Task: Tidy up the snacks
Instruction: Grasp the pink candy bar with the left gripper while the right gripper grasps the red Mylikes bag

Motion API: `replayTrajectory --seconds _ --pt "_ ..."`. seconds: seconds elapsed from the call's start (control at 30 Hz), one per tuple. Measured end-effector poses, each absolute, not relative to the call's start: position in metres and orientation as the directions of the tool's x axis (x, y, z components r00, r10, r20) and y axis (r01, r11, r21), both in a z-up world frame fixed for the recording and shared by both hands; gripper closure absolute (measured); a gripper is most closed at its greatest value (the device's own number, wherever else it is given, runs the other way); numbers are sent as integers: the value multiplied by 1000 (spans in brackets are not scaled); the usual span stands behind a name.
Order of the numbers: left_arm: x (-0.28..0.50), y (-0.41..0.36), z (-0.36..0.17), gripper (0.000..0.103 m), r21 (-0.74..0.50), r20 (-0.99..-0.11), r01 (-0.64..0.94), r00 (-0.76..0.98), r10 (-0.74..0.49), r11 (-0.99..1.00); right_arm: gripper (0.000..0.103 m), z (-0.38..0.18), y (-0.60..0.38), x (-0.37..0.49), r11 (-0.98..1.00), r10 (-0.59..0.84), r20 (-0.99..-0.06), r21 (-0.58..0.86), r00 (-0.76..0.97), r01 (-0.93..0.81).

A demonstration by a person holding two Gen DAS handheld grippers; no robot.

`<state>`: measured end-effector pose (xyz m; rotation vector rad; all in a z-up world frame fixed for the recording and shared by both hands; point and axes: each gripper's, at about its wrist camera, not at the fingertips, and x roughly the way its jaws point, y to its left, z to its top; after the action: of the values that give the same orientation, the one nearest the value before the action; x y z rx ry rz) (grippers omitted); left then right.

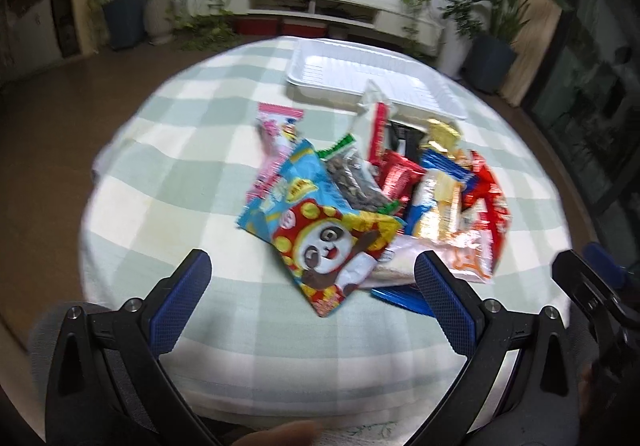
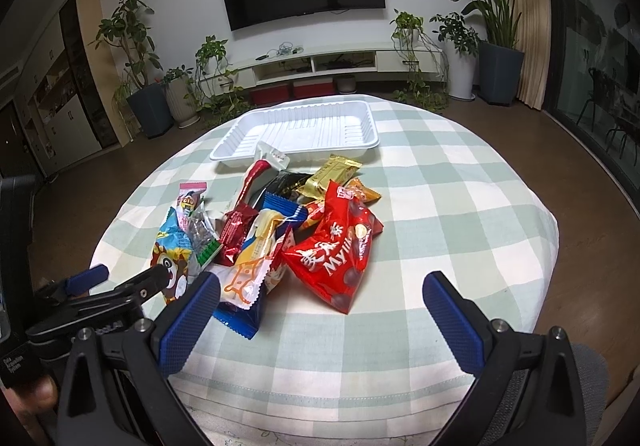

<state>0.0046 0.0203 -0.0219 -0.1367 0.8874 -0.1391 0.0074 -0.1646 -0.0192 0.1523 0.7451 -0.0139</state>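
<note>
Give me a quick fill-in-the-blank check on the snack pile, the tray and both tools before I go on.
1. The white tray holds ____ snacks.
2. The left tool and the right tool both have their jaws ____.
3. The red Mylikes bag lies on the pile's ____ side in the right wrist view.
4. The tablecloth has a ____ pattern in pale green and white.

Missing words: no; open; right; checked

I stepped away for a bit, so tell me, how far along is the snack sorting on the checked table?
Nothing looks done yet: the white tray holds no snacks. Nothing is in hand either; the left gripper and right gripper both hover with jaws wide apart, gripping nothing. All of it is left: the whole snack pile, including the red Mylikes bag and the panda packet, sits loose on the tablecloth in front of the tray.
</note>
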Motion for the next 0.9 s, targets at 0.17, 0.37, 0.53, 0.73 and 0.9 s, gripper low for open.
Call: replayTrajectory --seconds 0.17,0.37,0.53,0.73,0.9 --pt "-6 27 -34 0 -179 -760 126 613 -219 976 0 -22 -167 6 985 56 -677 160 734 73" --pt "1 35 -44 0 -142 -822 97 543 -172 985 0 -18 -173 5 975 93 -667 212 739 68" --pt "24 55 -36 0 -182 -826 26 538 -168 983 0 -19 -188 10 958 135 -664 276 736 74" --pt "67 75 -15 0 -217 -811 17 553 -191 976 11 -23 -196 15 952 178 -675 302 716 48" --pt "122 80 -8 9 -168 -847 53 502 -172 984 13 -26 -202 19 948 193 -679 315 708 44"
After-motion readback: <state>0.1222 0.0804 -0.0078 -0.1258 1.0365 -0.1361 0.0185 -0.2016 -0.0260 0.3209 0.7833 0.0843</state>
